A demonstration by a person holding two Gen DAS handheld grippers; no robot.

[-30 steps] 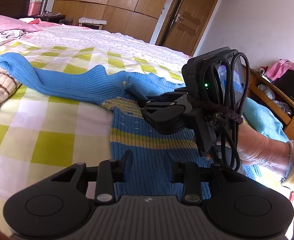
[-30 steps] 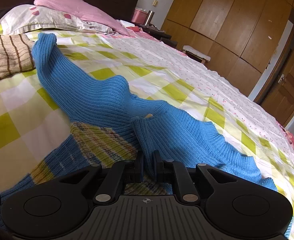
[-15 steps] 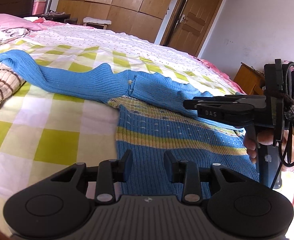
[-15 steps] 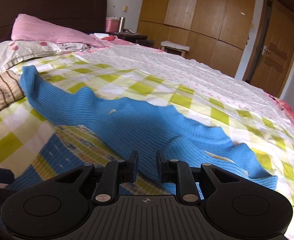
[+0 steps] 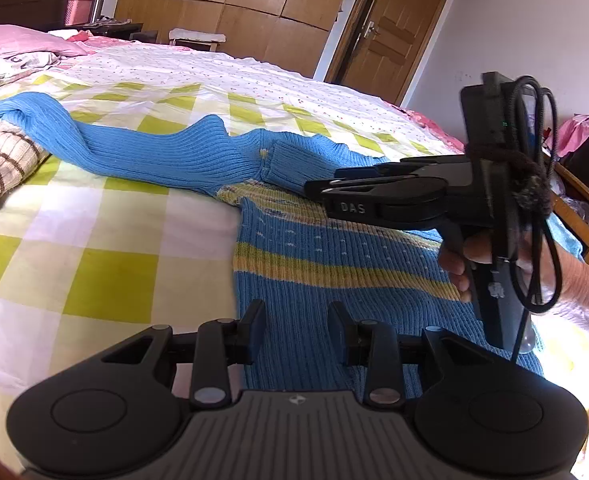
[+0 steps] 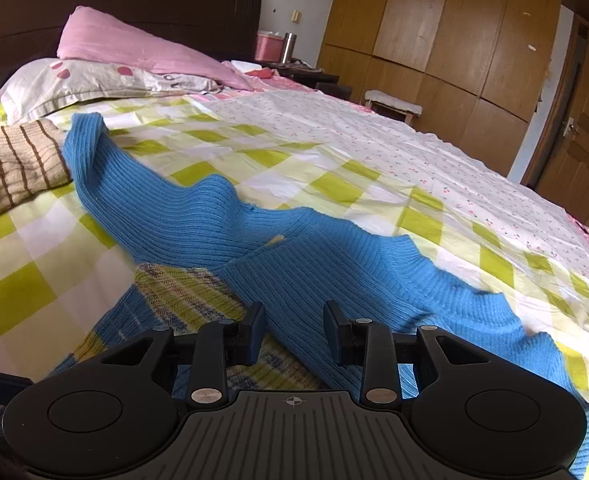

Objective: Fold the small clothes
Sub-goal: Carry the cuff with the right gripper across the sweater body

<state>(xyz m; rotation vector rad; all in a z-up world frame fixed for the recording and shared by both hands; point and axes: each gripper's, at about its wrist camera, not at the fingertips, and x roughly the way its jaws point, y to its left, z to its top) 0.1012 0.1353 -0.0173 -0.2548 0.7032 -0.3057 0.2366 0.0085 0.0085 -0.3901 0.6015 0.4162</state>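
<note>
Right gripper [image 6: 292,330] has let go of the collar fold it pinched a second ago and pulled back; its jaws now stand wide apart with nothing between them, hovering over the sweater's upper chest. In the left wrist view the same tool [image 5: 314,189] sits side-on above the garment, person's hand [image 5: 494,264] around its handle. Left gripper [image 5: 296,330] also gapes, empty, hanging above the striped body panel, much as before.

Blue knit sweater [image 6: 222,220] lies flat on the checked bedsheet [image 6: 334,184], front up. One sleeve [image 5: 74,136] stretches out toward the headboard side, cuff touching a brown striped knit [image 6: 10,164] lying beside it. Other sleeve [image 6: 474,320] trails off the opposite way, rumpled. Yellow-and-blue stripe band [image 5: 334,272] crosses the chest. Collar [image 5: 290,160] is folded over, lying flat.

Pink pillow [image 6: 134,48] at the head of the bed, wooden wardrobe [image 6: 454,32] behind.
</note>
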